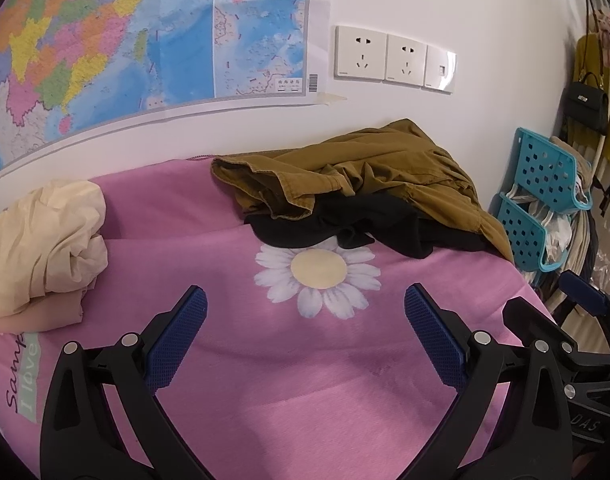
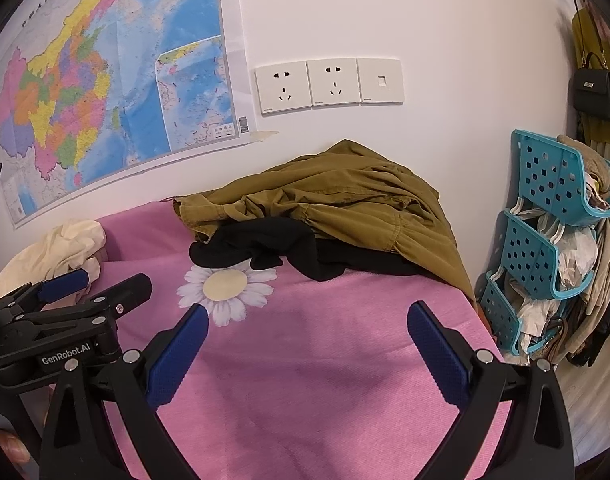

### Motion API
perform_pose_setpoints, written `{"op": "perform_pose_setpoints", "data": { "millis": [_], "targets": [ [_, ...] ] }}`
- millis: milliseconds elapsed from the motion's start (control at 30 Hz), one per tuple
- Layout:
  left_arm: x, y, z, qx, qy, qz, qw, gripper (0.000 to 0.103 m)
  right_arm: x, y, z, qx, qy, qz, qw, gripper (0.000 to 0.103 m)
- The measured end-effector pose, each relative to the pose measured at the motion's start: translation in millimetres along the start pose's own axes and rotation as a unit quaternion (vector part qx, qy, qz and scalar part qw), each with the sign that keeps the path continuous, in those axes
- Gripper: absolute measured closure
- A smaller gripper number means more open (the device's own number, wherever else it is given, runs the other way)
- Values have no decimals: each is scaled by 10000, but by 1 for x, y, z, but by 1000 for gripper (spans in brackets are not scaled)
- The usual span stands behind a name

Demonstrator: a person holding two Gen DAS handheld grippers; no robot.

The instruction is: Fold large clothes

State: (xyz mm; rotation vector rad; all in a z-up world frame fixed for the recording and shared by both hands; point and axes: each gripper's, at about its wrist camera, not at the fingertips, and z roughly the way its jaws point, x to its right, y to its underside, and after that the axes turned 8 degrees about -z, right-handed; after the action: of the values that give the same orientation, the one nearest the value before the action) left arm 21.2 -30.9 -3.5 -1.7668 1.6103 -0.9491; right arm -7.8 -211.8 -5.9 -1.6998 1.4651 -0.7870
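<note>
Both tools hover side by side over the pink blanket (image 1: 233, 240) with its white daisy print (image 1: 317, 276). The left hand-held gripper (image 1: 305, 312) has its blue-padded fingers spread wide with nothing between them, and the right hand-held gripper (image 2: 307, 328) is spread just as wide, equally bare. At the far edge, against the white wall, an olive-brown jacket (image 2: 345, 204) lies crumpled in a heap on top of a black garment (image 2: 265, 248), whose edge touches the daisy's petals. A cream garment (image 1: 45, 240) is bunched at the left side. A colourful map (image 2: 105, 80) and wall sockets (image 2: 329, 84) hang above; turquoise baskets (image 2: 545, 240) stand to the right.
</note>
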Motion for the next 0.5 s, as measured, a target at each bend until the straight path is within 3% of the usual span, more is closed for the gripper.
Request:
{"op": "perform_pose_setpoints", "data": {
  "millis": [500],
  "targets": [
    [1,2,9,-97,5,-35,9999,5,3,-2,8,-31,-8,-34,10000,6]
  ]
}}
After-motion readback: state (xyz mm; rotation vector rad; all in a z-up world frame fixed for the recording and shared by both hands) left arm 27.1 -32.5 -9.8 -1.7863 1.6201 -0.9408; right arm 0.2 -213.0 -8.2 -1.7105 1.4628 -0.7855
